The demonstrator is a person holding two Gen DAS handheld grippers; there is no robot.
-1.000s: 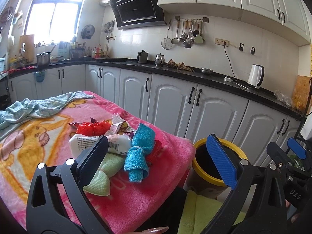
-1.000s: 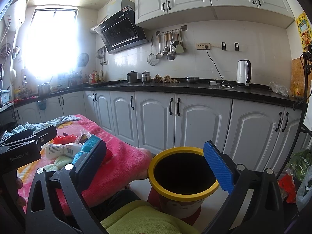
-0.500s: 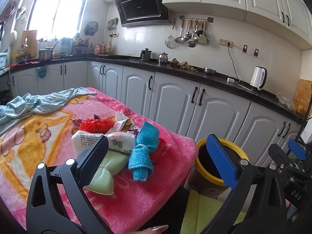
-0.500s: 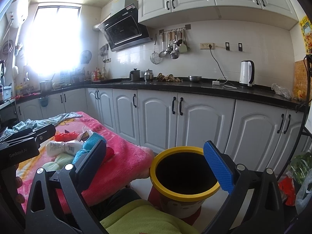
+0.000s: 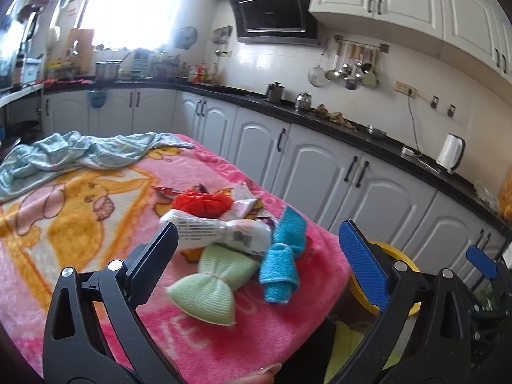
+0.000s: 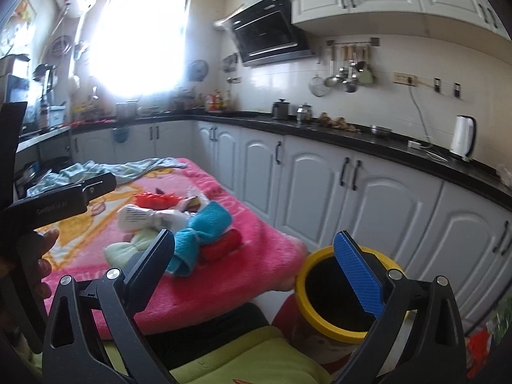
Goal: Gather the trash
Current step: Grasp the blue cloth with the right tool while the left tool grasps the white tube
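Trash sits piled near the pink desk's corner; both grippers' fingers are wide, holding nothing.

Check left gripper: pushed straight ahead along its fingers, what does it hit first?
Likely the green bow-shaped sponge on the pink blanket, lying between the open left gripper fingers; the blue cloth sits just right. Depth unclear.

Left tool and right tool gape wide, empty.

Fuzzy pink blanket; terry blue cloth; glossy yellow-rimmed bin.
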